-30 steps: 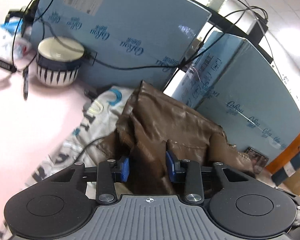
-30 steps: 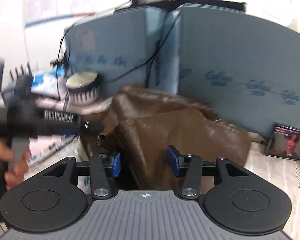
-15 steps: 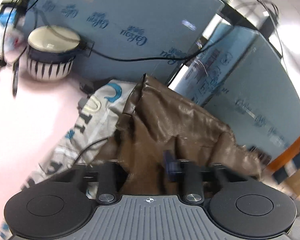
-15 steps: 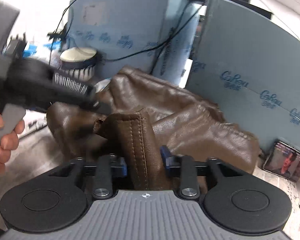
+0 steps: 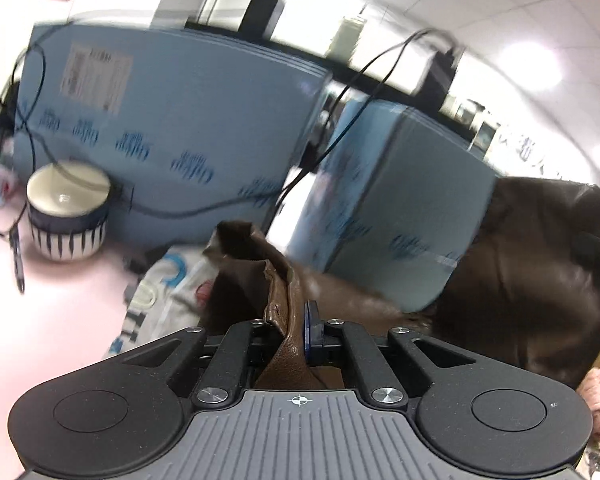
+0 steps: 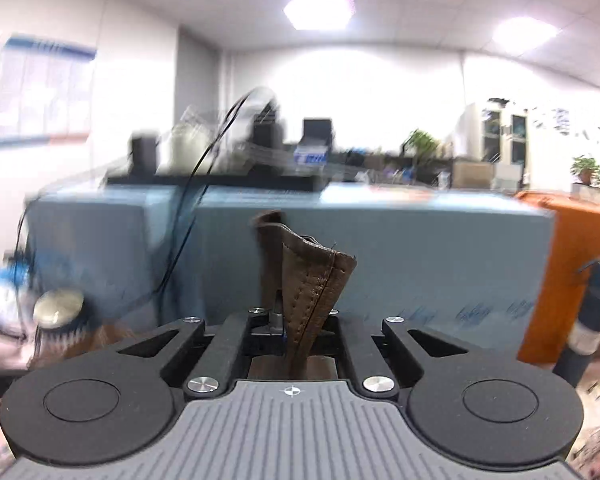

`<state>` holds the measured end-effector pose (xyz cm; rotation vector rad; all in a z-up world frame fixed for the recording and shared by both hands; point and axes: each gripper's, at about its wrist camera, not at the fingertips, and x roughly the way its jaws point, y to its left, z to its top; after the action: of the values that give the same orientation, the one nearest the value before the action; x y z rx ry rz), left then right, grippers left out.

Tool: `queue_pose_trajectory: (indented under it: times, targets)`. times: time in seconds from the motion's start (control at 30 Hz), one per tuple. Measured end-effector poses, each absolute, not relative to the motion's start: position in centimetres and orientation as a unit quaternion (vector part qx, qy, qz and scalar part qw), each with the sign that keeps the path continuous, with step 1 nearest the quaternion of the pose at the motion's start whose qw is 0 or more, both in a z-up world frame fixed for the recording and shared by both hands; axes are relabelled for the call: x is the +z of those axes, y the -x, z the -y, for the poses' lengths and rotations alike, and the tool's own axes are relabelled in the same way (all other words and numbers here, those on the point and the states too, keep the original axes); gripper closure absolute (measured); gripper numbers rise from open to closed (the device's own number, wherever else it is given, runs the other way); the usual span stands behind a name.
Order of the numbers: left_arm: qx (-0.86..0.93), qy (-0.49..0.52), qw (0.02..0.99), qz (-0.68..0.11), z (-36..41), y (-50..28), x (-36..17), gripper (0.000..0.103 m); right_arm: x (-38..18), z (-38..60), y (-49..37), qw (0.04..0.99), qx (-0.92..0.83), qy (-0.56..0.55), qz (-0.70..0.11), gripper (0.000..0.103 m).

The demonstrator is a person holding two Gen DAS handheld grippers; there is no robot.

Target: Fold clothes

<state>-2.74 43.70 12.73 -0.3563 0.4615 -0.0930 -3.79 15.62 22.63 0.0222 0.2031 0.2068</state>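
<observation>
Gripping the brown jacket (image 5: 540, 280) by one edge each, left tongs (image 5: 296, 320) and right tongs (image 6: 300, 312) are clenched; it hangs stretched between them above the worktop (image 5: 40, 320), right end higher

Office or lab workroom, by the look of it. Suspended tile ceiling (image 6: 420, 20) with flat recessed light panels (image 6: 318, 10), plain white walls, a printed chart (image 6: 36, 84) pinned up at left. Along the far wall, glass-door cabinets (image 6: 504, 136), potted plants (image 6: 420, 144), cardboard boxes (image 6: 474, 174) and stacked equipment. Nearer, a work surface fenced by blue foam boards (image 5: 172, 136) with cables (image 5: 364, 92) draped over them, a striped ceramic pot (image 5: 68, 212) on the pink tabletop (image 5: 40, 320). Too blurred for finer detail.
</observation>
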Motion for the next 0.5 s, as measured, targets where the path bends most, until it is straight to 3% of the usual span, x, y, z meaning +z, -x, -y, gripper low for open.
queue_pose_trajectory:
  times: [0.27,0.5]
  targets:
    - [-0.070,0.105,0.981,-0.144,-36.4,5.9,16.9,0.099,26.3,-6.5,6.3,0.996,0.076,0.002,-0.041,0.099]
    - [-0.134,0.055,0.973,-0.182,-28.8,5.9,14.9,0.099,21.9,1.0,8.8,0.990,0.049,0.035,-0.124,0.099]
